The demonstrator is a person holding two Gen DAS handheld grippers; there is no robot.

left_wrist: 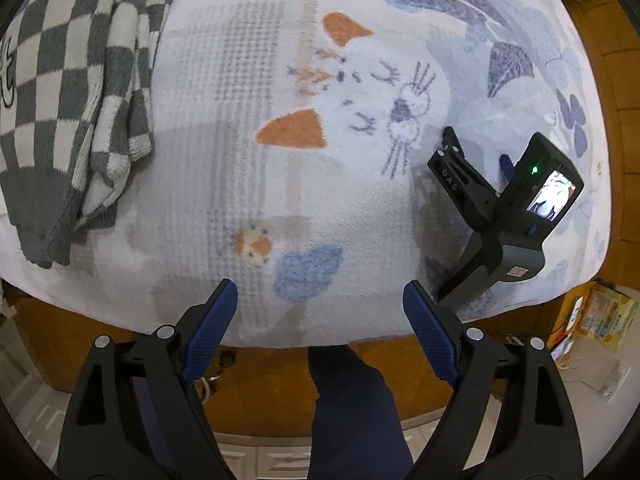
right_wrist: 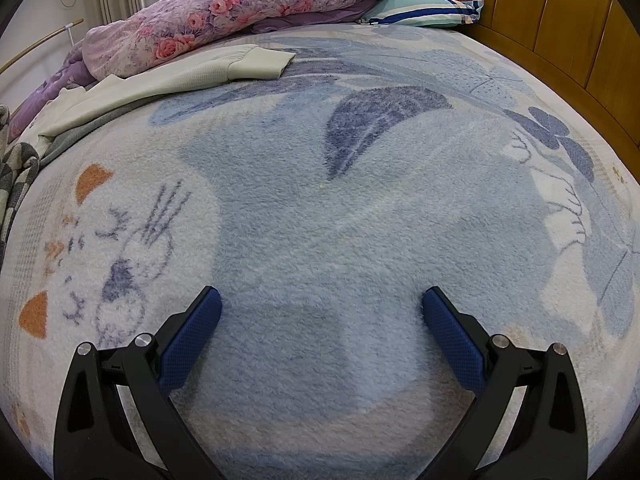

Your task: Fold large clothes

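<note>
A grey-and-white checkered knit garment (left_wrist: 68, 92) lies crumpled at the left of the bed, and its edge shows in the right wrist view (right_wrist: 12, 168). A pale cream garment (right_wrist: 160, 84) lies spread at the far side, over a grey piece. My left gripper (left_wrist: 320, 292) hangs open over the near edge of the cat-print fleece blanket (left_wrist: 248, 160), with nothing between its blue pads. My right gripper (left_wrist: 476, 152) rests on the blanket to the right, with no hand visible on it. In its own view it (right_wrist: 320, 296) stands open over bare blue fleece (right_wrist: 340, 240).
A purple floral quilt (right_wrist: 224, 12) and a striped pillow (right_wrist: 424, 12) are piled at the far end by the wooden headboard (right_wrist: 540, 20). The wooden bed frame (left_wrist: 260, 380) and a person's dark-trousered leg (left_wrist: 352, 400) are below the near edge. Clutter (left_wrist: 600, 316) sits on the floor at right.
</note>
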